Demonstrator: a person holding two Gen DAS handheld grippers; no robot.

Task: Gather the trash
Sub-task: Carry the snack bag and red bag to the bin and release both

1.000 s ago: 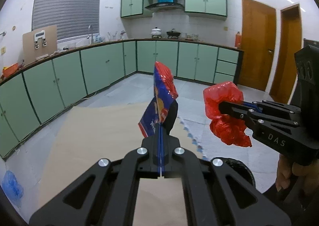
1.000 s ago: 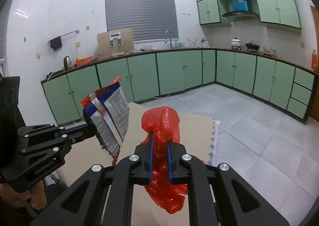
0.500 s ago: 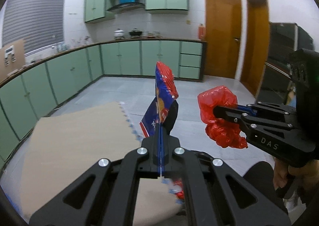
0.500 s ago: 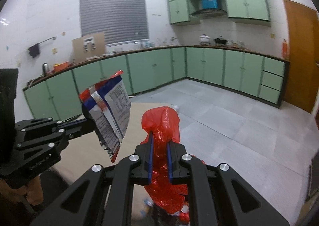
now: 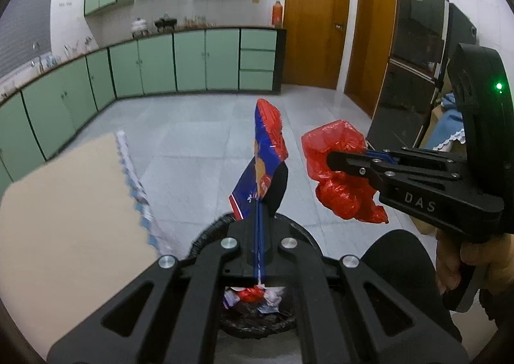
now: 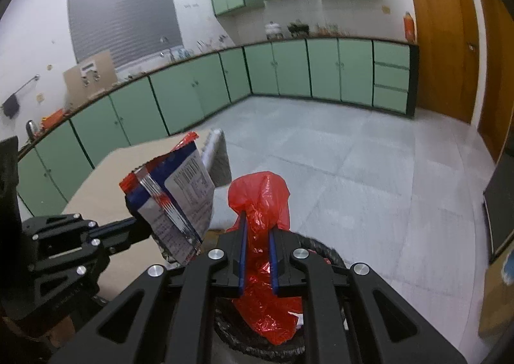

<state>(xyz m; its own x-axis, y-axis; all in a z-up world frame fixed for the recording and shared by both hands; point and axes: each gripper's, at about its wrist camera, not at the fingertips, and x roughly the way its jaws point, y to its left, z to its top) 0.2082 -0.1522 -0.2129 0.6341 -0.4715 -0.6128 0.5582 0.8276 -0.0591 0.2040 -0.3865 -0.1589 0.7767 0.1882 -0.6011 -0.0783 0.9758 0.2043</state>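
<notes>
- Both grippers have swung off the table [image 5: 64, 219] and now hang over the bin [image 5: 257, 322].
- Left gripper [image 5: 259, 203] clamps the snack wrapper [image 5: 266, 152] above the bin.
- Right gripper [image 6: 257, 235] pinches the red bag [image 6: 260, 200] there too.
- Release looks next.

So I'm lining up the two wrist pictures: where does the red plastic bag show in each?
Left wrist view: the red plastic bag is right of centre, pinched by the right hand-held gripper.
Right wrist view: the bag is at bottom centre, between that gripper's own fingers.
Shared landmark: the black-lined trash bin below both grippers.
</notes>
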